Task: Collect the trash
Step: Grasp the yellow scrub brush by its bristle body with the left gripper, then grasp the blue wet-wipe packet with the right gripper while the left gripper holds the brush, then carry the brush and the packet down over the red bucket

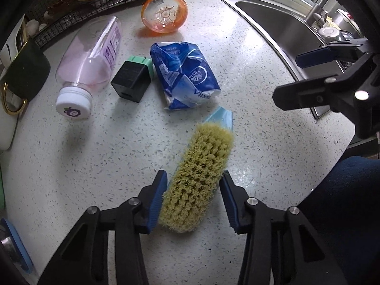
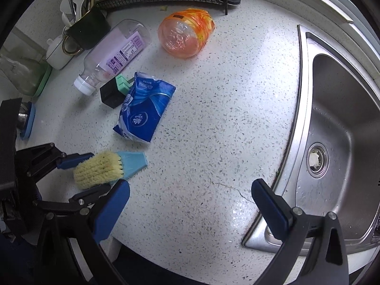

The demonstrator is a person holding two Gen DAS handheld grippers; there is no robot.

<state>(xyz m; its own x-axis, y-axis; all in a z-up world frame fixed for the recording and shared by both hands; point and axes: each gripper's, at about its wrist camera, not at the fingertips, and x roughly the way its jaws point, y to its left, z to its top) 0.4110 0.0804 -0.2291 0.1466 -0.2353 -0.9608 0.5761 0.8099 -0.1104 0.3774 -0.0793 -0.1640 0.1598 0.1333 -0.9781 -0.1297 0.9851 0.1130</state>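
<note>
My brush's (image 1: 199, 178) blue handle (image 1: 219, 116) is mostly hidden behind its bristles. The small print on the pink bottle's (image 1: 91, 57) label is too tiny to read. The sink (image 2: 332, 123) runs off the frame's right edge.

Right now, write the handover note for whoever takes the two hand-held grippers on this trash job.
Left hand-held gripper: low over the counter, straddling the yellow-bristled scrub brush; one pad at the bristles, the other still short of them, so no firm grip.
Right hand-held gripper: open, empty, over bare counter beside the sink.
On the counter: blue tissue pack, pink bottle lying on its side, orange bottle on its side, black and green box.
Done: nothing visibly collected.
Left: every item; no bin in view.
</note>
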